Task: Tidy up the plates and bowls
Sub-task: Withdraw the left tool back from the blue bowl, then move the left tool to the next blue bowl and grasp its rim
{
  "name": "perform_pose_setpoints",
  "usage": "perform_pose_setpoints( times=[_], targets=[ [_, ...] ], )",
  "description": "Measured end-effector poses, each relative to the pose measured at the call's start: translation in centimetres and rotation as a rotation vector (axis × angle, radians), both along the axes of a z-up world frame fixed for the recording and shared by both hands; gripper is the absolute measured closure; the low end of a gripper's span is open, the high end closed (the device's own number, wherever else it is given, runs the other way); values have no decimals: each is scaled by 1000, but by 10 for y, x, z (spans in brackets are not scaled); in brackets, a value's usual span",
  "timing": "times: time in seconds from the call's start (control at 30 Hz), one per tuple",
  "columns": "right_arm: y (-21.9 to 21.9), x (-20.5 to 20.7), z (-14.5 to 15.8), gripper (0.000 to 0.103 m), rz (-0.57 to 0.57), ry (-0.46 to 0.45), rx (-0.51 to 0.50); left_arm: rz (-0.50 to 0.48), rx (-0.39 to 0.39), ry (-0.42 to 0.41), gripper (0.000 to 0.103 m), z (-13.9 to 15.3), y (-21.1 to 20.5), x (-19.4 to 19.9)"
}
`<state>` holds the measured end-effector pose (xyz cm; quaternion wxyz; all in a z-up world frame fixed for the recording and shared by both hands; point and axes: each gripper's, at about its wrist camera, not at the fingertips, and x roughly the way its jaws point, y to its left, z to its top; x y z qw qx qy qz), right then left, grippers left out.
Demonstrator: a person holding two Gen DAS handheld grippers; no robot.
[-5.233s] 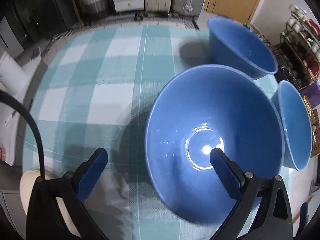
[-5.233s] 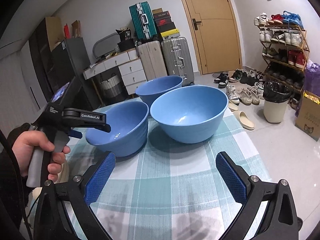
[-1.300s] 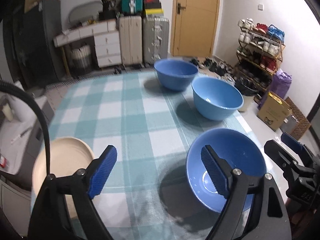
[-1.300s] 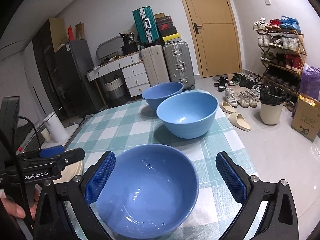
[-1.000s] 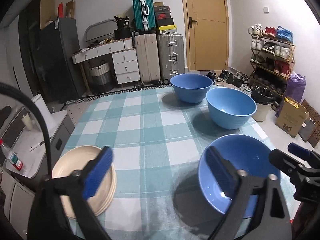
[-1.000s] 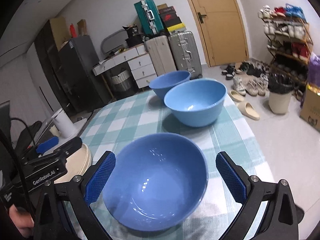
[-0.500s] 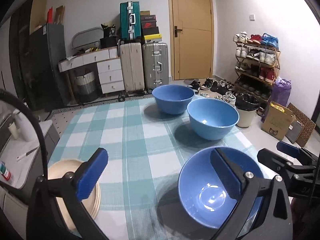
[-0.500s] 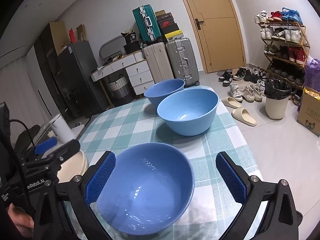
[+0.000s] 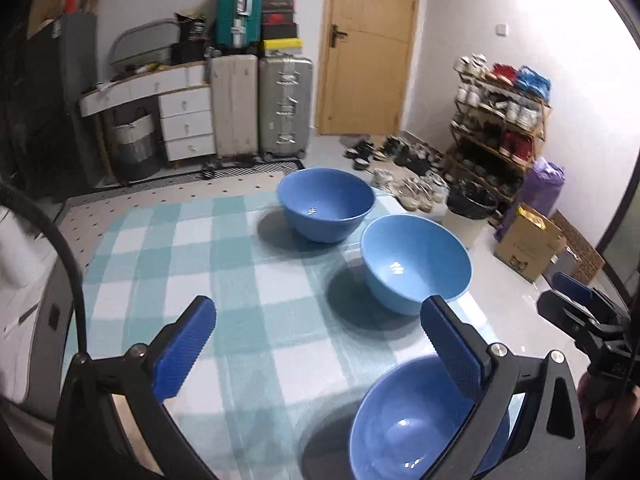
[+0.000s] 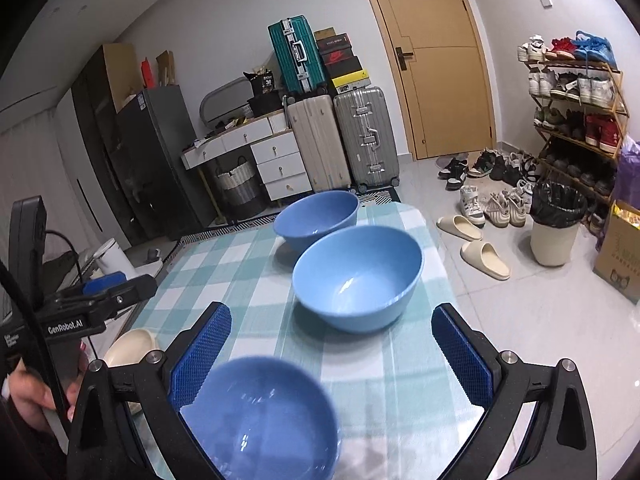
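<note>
Both claws hang wide apart over the counter (image 9: 280, 292) with nothing between their blue pads. Seen from its own camera, the left claw (image 9: 320, 344) hovers above the checked cloth (image 9: 240, 320), and the near bowl (image 9: 416, 424) sits low and to the right, partly behind the right-hand finger (image 9: 452, 344); whether that finger touches the rim cannot be told. The right claw (image 10: 332, 356) looks down the counter from the other side: the same near bowl (image 10: 260, 420) lies just below it, toward its left finger (image 10: 200, 356), blurred and apparently apart from both pads. Ahead, well beyond both claws, the middle bowl (image 10: 356, 276) stands upright on the cloth, and the far bowl (image 10: 316, 216) stands just behind it near the counter's far edge, the two close together. A cream plate (image 10: 132, 348) lies at the counter's left edge, beside the left claw's body (image 10: 92, 304), which a hand (image 10: 28, 396) grips. Suitcases (image 10: 340, 140), a door (image 10: 436, 60) and a shoe rack (image 10: 576, 112) fill the room behind.
</note>
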<state>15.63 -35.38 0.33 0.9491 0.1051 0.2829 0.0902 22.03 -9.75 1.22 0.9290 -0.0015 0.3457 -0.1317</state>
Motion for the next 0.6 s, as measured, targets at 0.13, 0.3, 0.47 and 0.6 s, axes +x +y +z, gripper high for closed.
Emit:
perform_pose_setpoints(
  times=[0.13, 0.3, 0.47, 0.6],
  targets=[
    [-13, 36, 4, 1, -2, 48, 29, -65, 69, 40, 0, -3, -21, 35],
    [-34, 82, 1, 1, -23, 120, 68, -95, 76, 188, 0, -32, -43, 90],
    [-47, 129, -18, 1, -24, 241, 90, -76, 25, 345, 1, -65, -51, 131],
    [-51, 154, -32, 1, -27, 285, 47, -71, 20, 389, 1, -80, -62, 145]
  ],
)
